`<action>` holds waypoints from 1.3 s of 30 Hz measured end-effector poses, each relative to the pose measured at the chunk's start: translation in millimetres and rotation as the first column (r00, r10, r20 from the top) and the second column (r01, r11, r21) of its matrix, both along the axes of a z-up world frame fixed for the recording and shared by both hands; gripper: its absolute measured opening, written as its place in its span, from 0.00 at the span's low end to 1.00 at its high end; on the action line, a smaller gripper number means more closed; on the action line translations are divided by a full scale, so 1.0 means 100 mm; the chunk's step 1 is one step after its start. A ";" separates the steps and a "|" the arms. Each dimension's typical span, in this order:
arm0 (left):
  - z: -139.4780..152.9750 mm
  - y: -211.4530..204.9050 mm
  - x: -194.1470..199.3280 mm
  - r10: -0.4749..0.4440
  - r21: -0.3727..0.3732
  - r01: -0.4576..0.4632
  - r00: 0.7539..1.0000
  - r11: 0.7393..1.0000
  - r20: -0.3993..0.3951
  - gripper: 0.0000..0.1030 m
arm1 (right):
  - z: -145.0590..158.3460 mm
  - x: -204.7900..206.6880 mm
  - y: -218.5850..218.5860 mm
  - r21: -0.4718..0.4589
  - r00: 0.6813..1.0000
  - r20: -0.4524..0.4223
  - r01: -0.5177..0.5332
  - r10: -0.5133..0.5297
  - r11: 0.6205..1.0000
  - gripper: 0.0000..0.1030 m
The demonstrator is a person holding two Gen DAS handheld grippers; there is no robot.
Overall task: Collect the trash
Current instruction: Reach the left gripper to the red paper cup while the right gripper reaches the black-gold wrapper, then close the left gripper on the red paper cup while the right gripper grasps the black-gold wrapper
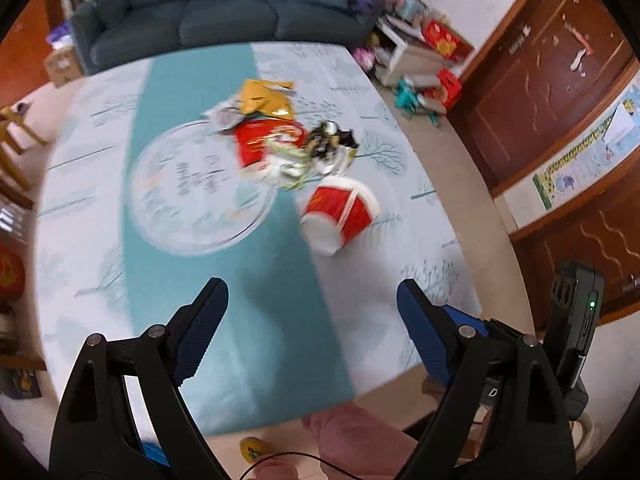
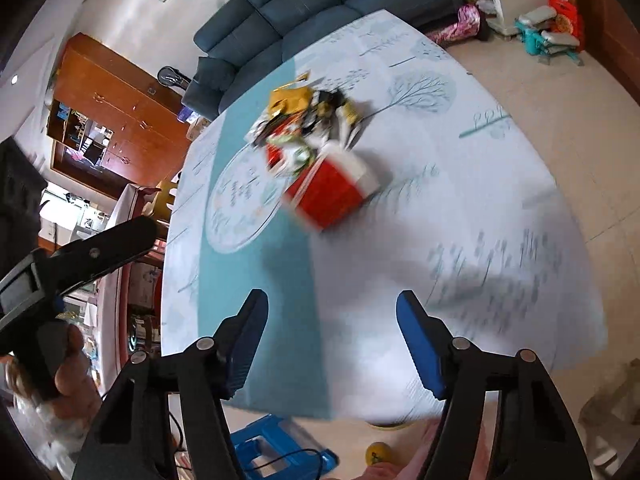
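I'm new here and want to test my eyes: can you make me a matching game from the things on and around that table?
Things:
1. paper cup
2. yellow wrapper
3. sofa
4. left tongs

States or places:
A. beyond the table's far edge
B. open, holding nothing
C. tipped on its side, red and white
D. at the far end of the trash pile

Pairs: 1-C, 2-D, 3-A, 4-B

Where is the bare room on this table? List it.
Free: the near half of the patterned tablecloth, from the tipped red paper bucket to the near edge, and the right side past it. Crowded: the wrapper pile behind it, at the printed circle's rim.
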State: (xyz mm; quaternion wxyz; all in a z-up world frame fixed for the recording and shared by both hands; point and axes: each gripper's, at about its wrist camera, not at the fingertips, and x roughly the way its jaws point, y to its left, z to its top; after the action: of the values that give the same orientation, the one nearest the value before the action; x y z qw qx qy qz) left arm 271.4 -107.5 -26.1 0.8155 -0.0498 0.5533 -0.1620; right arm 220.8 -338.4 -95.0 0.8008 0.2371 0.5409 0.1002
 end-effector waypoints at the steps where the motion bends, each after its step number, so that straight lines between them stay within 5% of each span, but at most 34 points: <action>1: -0.06 -0.11 0.16 -0.016 0.006 0.016 1.000 1.000 -0.019 0.82 | -0.06 0.18 -0.10 0.005 1.000 -0.012 -0.013 0.013 1.000 0.65; 9: -0.81 -0.69 1.10 -0.072 0.075 0.091 0.972 0.993 -0.223 0.81 | -0.33 0.95 -0.51 0.055 0.998 -0.044 -0.035 0.038 0.998 0.65; 20: -1.45 -0.82 1.46 -0.077 0.046 0.104 0.915 0.993 -0.397 0.81 | -0.55 1.29 -0.63 0.088 0.993 -0.086 -0.079 0.087 0.993 0.65; 29: -1.55 -0.88 1.37 -0.091 -0.038 0.083 0.900 0.996 -0.425 0.64 | -0.54 1.40 -0.50 0.106 0.986 -0.082 -0.135 0.144 0.985 0.65; 39: -1.30 -0.36 1.00 0.118 -0.061 -0.146 0.935 0.987 -0.333 0.55 | -0.46 1.79 -0.14 0.121 0.983 -0.063 -0.165 0.173 0.979 0.66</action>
State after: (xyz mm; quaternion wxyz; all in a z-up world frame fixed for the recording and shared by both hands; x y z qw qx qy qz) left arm 371.7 -143.5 -155.6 0.7181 -0.1479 0.6695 -0.1195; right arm 399.9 -352.4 -140.6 0.7540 0.2398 0.5812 0.1902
